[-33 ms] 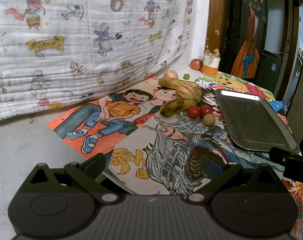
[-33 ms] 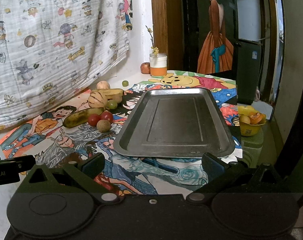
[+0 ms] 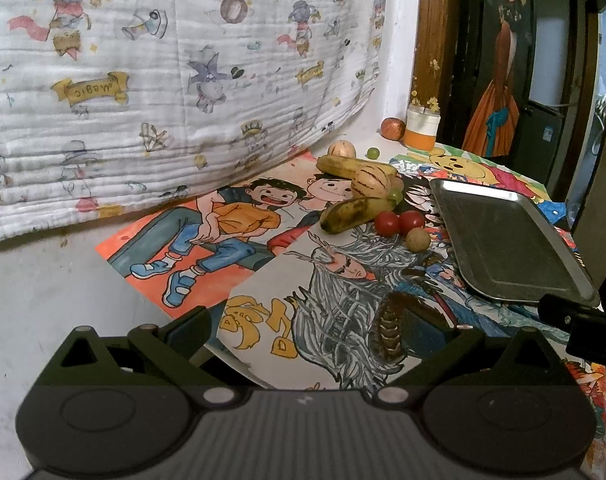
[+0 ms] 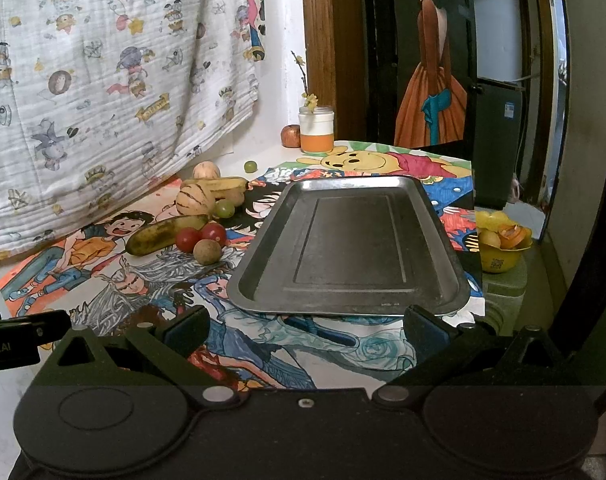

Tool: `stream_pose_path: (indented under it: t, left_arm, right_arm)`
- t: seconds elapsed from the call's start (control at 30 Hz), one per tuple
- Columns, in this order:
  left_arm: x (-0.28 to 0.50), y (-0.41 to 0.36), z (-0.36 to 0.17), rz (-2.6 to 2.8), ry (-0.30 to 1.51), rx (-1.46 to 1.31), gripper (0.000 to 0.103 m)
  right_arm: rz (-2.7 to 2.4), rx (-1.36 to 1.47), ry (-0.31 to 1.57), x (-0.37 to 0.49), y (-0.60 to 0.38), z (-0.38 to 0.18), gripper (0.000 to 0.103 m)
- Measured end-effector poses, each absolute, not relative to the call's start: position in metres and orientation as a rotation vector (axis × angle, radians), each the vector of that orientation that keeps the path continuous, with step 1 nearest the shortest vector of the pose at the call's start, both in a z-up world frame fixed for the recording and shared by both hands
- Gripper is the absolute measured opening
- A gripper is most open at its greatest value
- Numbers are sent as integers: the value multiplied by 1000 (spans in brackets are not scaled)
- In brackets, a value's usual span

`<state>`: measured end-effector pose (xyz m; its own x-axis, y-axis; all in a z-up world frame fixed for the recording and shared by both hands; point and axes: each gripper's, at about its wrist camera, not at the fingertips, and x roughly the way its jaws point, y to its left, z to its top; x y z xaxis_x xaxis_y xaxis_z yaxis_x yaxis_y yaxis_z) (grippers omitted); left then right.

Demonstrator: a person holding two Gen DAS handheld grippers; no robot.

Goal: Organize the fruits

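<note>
Several fruits lie clustered on the picture-covered table: a dark-spotted banana (image 3: pixel 353 214) (image 4: pixel 163 236), two red tomatoes (image 3: pixel 399 223) (image 4: pixel 201 236), a brown round fruit (image 3: pixel 418 239) (image 4: pixel 207 251), a striped melon (image 3: pixel 370 185) (image 4: pixel 195 200), a second banana (image 3: pixel 345 168) (image 4: pixel 227 185) and a green grape (image 4: pixel 224 209). An empty metal tray (image 3: pixel 499 240) (image 4: pixel 343 240) sits to their right. My left gripper (image 3: pixel 307 320) is open, well short of the fruits. My right gripper (image 4: pixel 305 322) is open just before the tray's near rim, with nothing between its fingers.
Farther back are a pale round fruit (image 4: pixel 206 170), a small green fruit (image 4: pixel 250 166), a red apple (image 4: pixel 290 136) and a white-and-orange jar (image 4: pixel 316 128) with a sprig. A patterned cloth (image 3: pixel 183 80) hangs behind the table. A yellow bowl (image 4: pixel 499 256) with fruit sits beyond the right edge.
</note>
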<state>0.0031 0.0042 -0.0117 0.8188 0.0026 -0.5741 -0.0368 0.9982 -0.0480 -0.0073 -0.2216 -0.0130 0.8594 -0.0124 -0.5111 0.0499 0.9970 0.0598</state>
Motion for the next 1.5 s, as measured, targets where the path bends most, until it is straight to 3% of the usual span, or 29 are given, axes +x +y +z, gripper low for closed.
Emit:
stream_pose_path:
  t: [1.1,1.5]
  left_arm:
    - [36,21,1,42,715,-118,103]
    - [77,34,18,-49,693,-24,103]
  right_arm:
    - [116,-19,664,42,-210,16,103]
    - [352,-340,563,91,-198,61,103]
